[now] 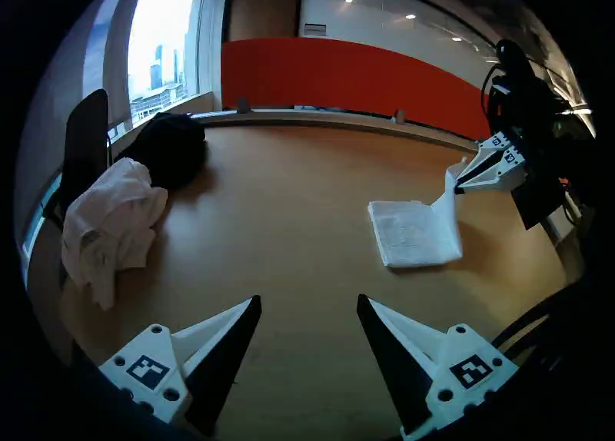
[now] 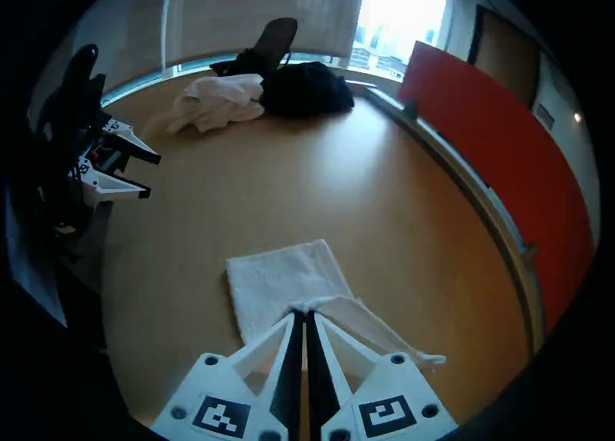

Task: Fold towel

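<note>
Wood table (image 1: 292, 203) spans an office room. In the left gripper view, far left has a bright window (image 1: 161, 49) with a dark chair (image 1: 84, 145) at the table edge below it. Next is a white cloth (image 1: 111, 226) crumpled on the table, hanging partly over the edge and touching a black heap (image 1: 173, 149) behind it; can't tell if that is a bag or clothing. Centre of the table is bare wood. A red panel (image 1: 346, 80) runs along the far side behind a low ledge. Bottom centre is the left gripper (image 1: 307, 299), jaws released and wide apart, nothing between them, hovering over bare table well apart from the towel. Right of centre the towel (image 1: 415, 233), white, lies folded in a rough rectangle flat on the table. Its right side is pulled up off the surface into the right gripper (image 1: 459, 186), which comes in from the right edge, held by a person in dark clothing. In the right gripper view, the left gripper sits far left at the table edge, jaws apart. The white cloth, black heap and chair are at the far end by the window. The towel is just ahead of the right gripper, whose jaws are clenched on a bunched fold at the near edge. A loose strip of towel trails off to the right, and the red panel is at far right.
</note>
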